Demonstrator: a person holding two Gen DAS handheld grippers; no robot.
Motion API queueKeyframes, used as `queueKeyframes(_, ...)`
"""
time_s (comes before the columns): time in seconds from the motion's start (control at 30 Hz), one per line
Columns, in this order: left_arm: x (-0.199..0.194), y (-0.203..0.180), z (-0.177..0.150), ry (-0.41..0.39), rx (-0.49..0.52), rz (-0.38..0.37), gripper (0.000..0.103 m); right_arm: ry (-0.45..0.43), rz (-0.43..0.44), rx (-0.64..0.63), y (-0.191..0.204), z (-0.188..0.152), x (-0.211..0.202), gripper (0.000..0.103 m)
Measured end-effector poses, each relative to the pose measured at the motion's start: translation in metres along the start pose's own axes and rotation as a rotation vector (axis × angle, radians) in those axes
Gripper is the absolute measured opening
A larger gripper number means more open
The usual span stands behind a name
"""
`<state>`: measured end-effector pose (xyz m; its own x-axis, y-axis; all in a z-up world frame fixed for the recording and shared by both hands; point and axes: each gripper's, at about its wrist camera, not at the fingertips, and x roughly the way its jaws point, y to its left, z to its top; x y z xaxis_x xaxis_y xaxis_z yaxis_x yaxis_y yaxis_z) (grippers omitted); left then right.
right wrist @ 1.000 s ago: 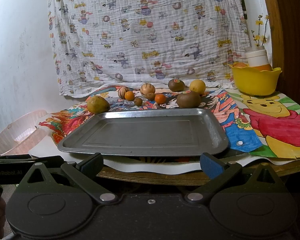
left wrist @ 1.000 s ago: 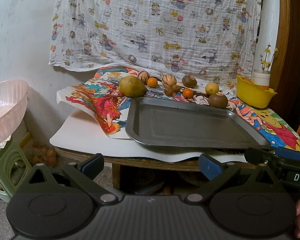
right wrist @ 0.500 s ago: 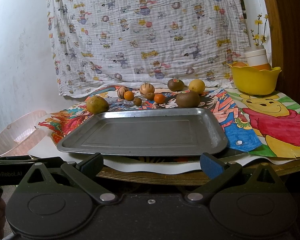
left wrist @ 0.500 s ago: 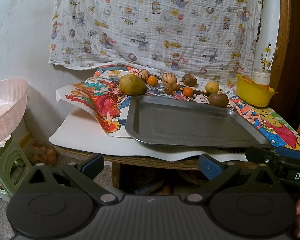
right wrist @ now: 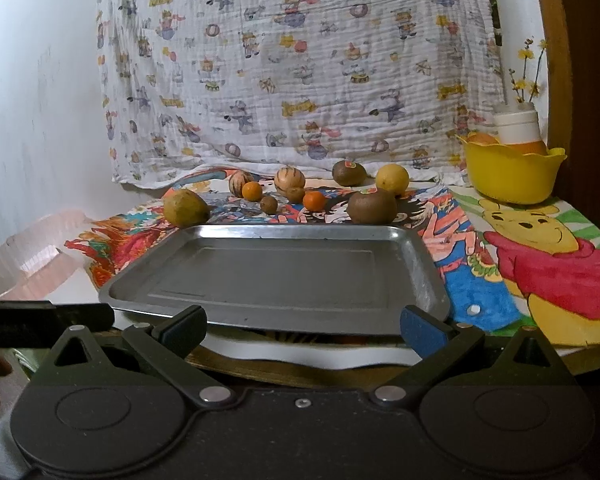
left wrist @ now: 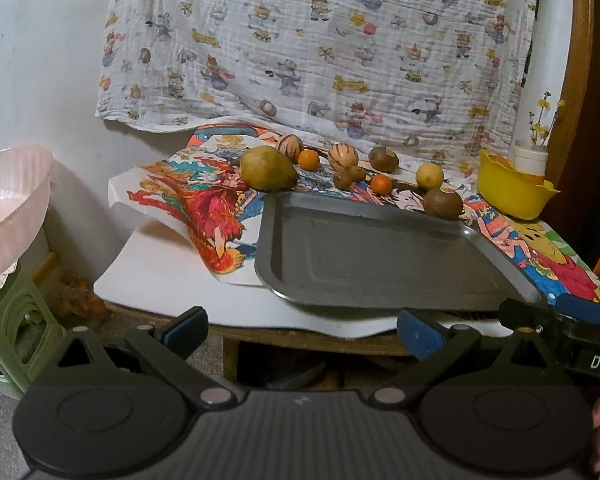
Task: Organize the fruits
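An empty metal tray (left wrist: 380,256) (right wrist: 276,268) lies at the table's front. Behind it stand several fruits: a green pear (left wrist: 266,168) (right wrist: 185,208), a brown kiwi (left wrist: 442,203) (right wrist: 372,206), a lemon (left wrist: 429,176) (right wrist: 392,179), two small oranges (left wrist: 381,184) (right wrist: 314,201), striped round fruits (left wrist: 343,156) (right wrist: 289,178) and another kiwi (left wrist: 384,159) (right wrist: 349,173). My left gripper (left wrist: 300,330) is open and empty, in front of the table edge. My right gripper (right wrist: 302,328) is open and empty, before the tray's front rim.
A yellow bowl (left wrist: 512,194) (right wrist: 512,174) with a white bottle stands at the back right. A pink basket (left wrist: 8,208) sits on a green stool left of the table. A printed cloth hangs behind. Cartoon paper sheets cover the table.
Both grippers have edged slightly closer to the table. Nothing on the table has moved.
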<state>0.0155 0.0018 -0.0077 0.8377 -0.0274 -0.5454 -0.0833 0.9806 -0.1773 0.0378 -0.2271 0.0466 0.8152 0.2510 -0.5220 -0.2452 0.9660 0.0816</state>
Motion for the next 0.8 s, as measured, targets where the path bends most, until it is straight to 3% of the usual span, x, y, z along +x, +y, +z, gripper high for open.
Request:
queueKeyframes(0.43, 0.020, 0.005, 0.048, 0.060, 0.028, 0.006, 0.102, 0.045, 0.032, -0.054, -0.002, 0.041, 0.034, 0.103)
queueKeyframes(0.8, 0.056, 0.037, 0.103, 0.097, 0.043, 0.019, 0.102, 0.104, 0.053, -0.116, -0.001, 0.085, 0.085, 0.103)
